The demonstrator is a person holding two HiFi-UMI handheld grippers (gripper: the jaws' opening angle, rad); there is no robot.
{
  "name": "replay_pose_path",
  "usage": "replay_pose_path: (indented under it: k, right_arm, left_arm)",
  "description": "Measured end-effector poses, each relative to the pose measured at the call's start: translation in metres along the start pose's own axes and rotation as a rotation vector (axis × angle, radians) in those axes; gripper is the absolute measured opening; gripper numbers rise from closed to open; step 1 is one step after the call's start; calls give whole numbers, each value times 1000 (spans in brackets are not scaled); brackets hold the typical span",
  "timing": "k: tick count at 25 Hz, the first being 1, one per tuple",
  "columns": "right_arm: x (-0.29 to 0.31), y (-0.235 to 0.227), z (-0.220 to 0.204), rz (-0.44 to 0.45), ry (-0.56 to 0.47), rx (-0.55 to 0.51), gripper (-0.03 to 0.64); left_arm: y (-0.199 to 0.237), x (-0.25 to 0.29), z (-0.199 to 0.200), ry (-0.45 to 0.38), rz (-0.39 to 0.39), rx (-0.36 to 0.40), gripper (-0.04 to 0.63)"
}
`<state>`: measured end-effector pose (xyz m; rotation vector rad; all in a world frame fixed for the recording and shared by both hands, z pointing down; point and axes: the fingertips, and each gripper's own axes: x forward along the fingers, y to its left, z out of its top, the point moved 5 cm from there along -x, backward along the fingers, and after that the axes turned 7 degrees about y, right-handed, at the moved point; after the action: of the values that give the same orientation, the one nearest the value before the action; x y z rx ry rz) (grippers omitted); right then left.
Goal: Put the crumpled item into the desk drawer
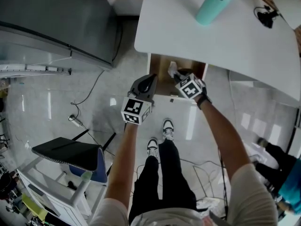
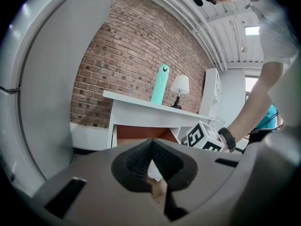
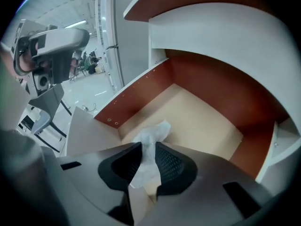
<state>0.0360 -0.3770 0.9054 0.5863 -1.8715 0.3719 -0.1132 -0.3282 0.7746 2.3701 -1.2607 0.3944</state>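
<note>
My wad [image 3: 151, 138] is a crumpled scrap of thin white stuff, half see-through; paper or film, I can't tell which. It is pinched between the pads of my right claw [image 3: 148, 160]. Its puffy end sticks out past the tips and a flatter tail trails back between the jaws. It hangs over the drawer [image 3: 207, 121], near the front left corner; whether it touches the floor there I can't tell. The drawer is pulled out from under the desk [image 1: 225, 32], with a pale tan floor, red-brown walls and a white front.
</note>
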Motion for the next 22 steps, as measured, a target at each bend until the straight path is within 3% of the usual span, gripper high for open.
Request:
replay_pose_path:
  k: [11,22]
  right_arm:
    - [27,-7,-24,51,84,78,75]
    - [15,-2,-20,103,32,158,146]
  left_arm:
    - [0,10,-4,6,4,-13,-3]
    - [-5,8,2,9,2,-28,-3]
